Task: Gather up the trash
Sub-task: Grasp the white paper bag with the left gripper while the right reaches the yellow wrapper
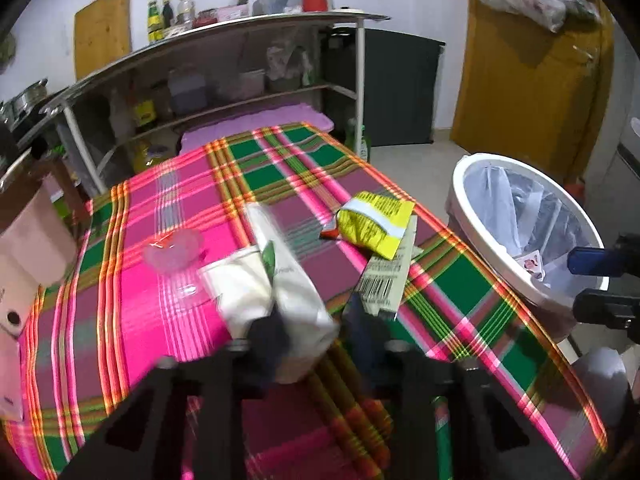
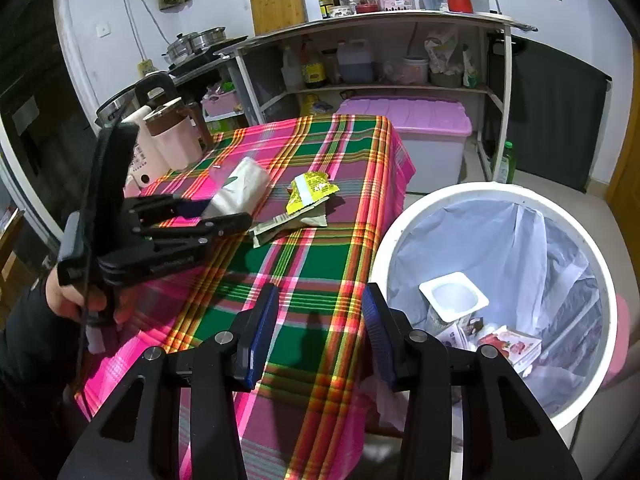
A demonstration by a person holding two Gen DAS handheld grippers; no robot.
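Over tablecloth (image 2: 320, 264), right gripper (image 2: 320, 332) tilts down.

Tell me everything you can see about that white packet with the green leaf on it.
The white packet is a soft, bulging plastic pack, possibly tissues, printed with a green leaf and small grey text. It lies tilted on the plaid tablecloth, its near end pinched in the left tool, whose jaws are closed on it. In the left wrist view it looks motion-blurred, with a folded flap beside it. The yellow wrapper lies just apart from it.
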